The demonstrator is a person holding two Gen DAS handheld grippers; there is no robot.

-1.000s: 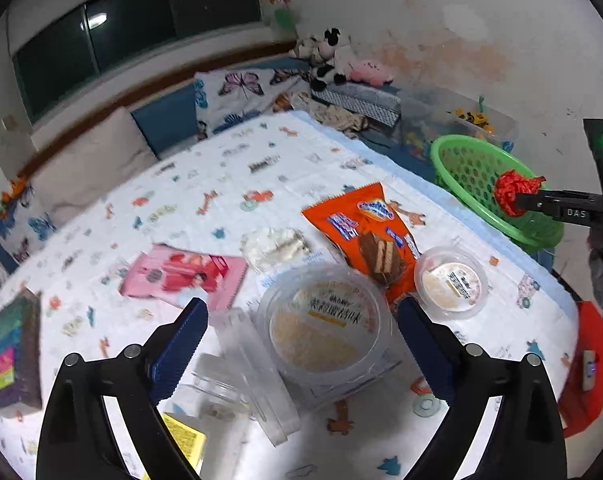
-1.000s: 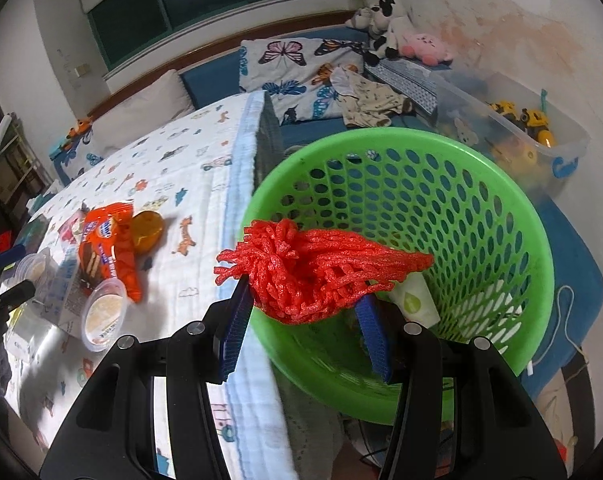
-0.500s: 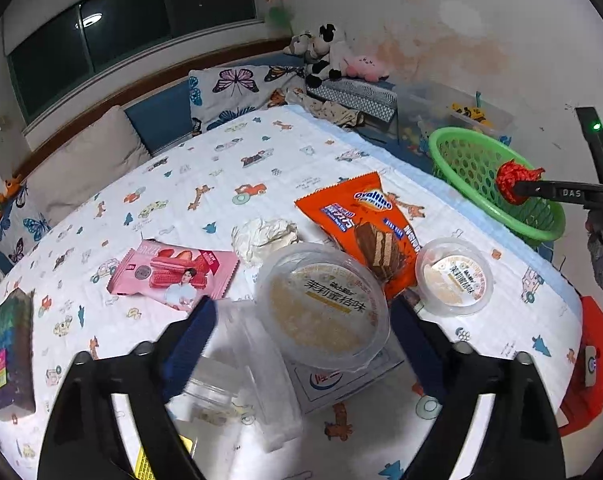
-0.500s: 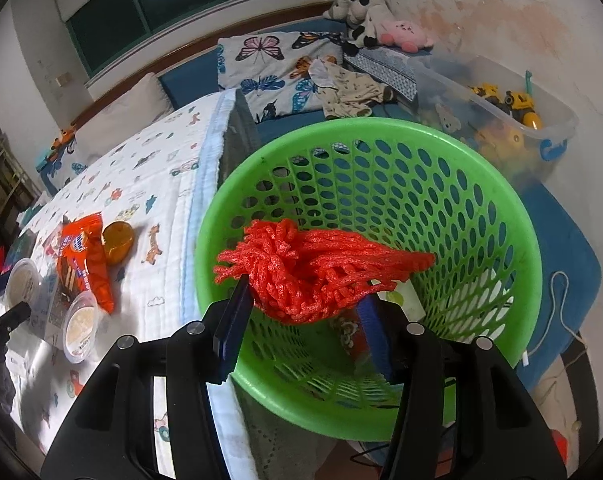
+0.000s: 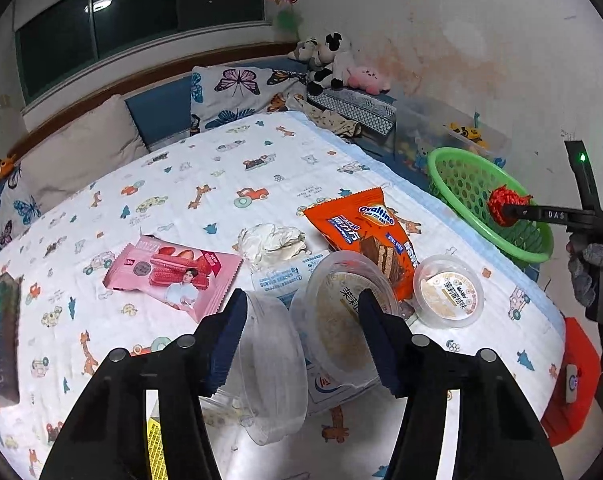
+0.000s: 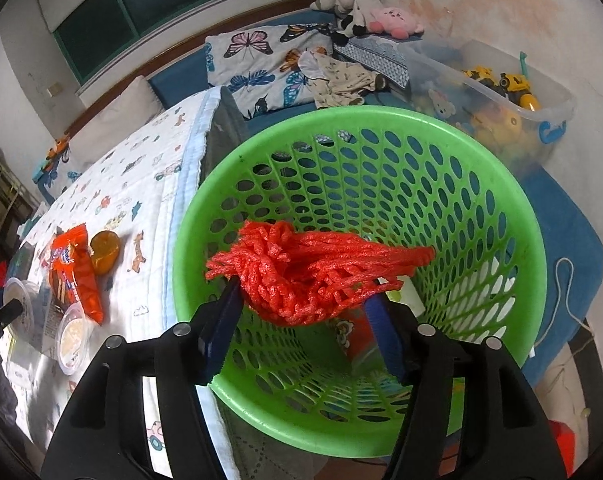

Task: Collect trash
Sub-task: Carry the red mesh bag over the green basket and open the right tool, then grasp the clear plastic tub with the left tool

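Our left gripper (image 5: 299, 334) is level and pointing forward, its blue-padded fingers (image 5: 225, 340) spread apart and clamping nothing. Our right gripper (image 6: 307, 320) is extended forward, its fingers (image 6: 217, 330) pressed against a red net bundle (image 6: 305, 276) from both sides. A gloved hand (image 5: 591, 272) grips its handle.

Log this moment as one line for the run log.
right gripper: shut on red net, above green basket | left gripper: open, over clear tubs | red net not released
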